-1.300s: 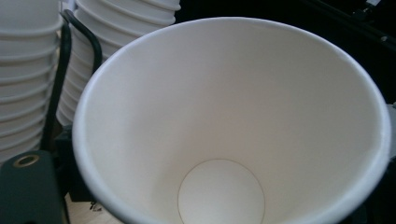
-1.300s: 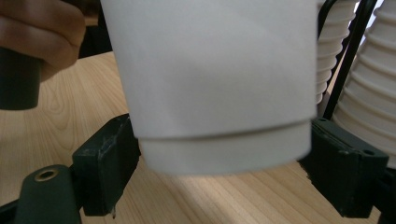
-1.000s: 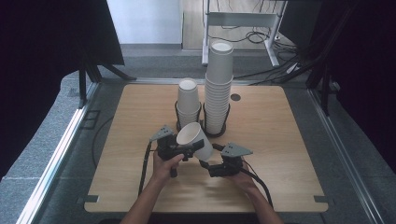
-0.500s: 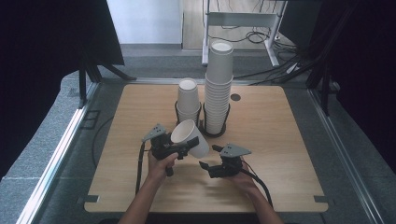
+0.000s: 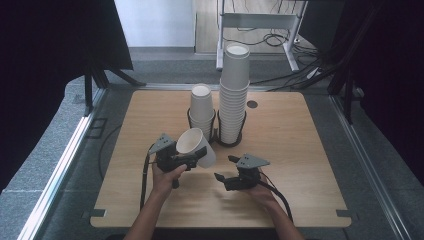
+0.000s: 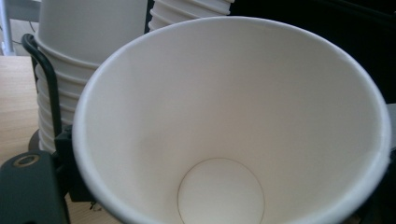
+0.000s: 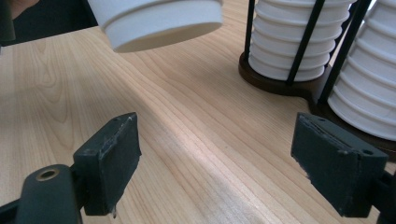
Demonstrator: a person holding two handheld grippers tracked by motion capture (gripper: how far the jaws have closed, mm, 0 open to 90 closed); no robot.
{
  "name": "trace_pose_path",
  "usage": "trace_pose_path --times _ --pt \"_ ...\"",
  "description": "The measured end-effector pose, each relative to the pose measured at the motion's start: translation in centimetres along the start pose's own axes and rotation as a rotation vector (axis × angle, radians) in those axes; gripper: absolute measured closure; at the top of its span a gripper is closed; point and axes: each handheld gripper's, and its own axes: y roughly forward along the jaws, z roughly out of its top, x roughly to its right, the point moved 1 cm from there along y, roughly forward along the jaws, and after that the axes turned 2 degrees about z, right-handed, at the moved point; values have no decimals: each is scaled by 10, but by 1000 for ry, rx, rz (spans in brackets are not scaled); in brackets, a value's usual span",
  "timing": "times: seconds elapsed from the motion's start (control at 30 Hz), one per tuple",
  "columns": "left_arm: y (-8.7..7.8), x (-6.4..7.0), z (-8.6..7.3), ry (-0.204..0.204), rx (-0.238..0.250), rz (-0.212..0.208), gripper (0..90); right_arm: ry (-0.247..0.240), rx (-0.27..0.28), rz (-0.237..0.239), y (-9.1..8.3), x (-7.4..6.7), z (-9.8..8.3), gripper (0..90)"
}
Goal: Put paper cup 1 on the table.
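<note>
Holding a single paper cup (image 5: 196, 146) tilted above the counter (image 5: 300, 150), the left tongs (image 5: 192, 160) are gripping its wall near the rim, left of the frame's centre, just below the short stack (image 5: 202, 110) in its wire holder (image 5: 216, 134). The right tongs (image 5: 223, 176) are resting wide and empty at lower centre. To seat the cup well, the left hand is best turning it upright first, then lowering it squarely over a stack, the tall stack (image 5: 234, 95) being the alternative.
</note>
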Motion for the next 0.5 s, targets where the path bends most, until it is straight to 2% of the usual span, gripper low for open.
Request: trace_pose_path --times 0.17,0.5 --pt "-2 0 0 27 2 35 126 9 2 -10 -1 2 -1 159" --pt "-9 -13 -1 89 -18 176 125 15 -3 -5 -1 2 -2 162"
